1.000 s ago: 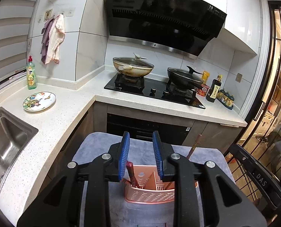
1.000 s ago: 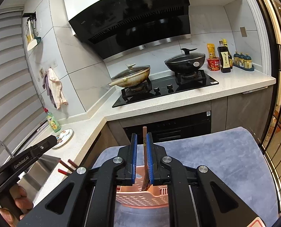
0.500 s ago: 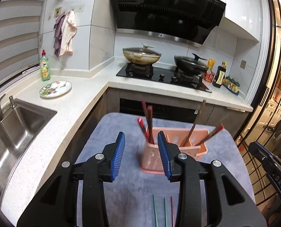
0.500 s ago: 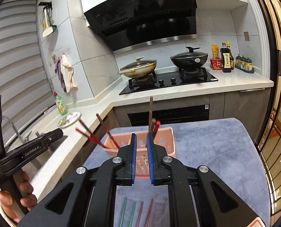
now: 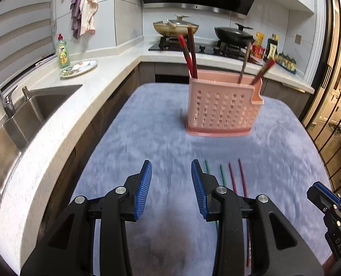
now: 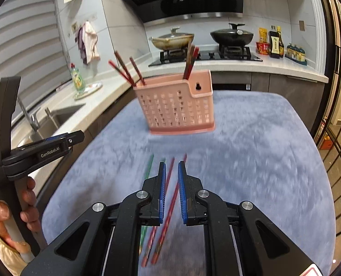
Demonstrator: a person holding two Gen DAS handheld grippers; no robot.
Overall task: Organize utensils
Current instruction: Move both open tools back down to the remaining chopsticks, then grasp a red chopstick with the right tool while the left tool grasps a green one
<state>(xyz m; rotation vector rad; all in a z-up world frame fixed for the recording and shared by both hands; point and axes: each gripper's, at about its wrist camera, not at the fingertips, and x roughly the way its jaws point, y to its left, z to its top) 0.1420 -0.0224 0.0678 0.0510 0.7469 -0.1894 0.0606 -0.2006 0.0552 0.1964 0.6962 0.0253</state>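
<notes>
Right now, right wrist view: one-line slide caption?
Open right claw hovers over loose chopsticks on blue mat, pink holder beyond.

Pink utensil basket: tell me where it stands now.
In both views the pink utensil basket stands upright on the blue cloth, beyond the loose chopsticks, before the stove counter.

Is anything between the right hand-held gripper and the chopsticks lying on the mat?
Nothing visible. The right hand-held gripper is open just above the loose chopsticks, one red stick showing between its pads, with only bare mat around them.
</notes>
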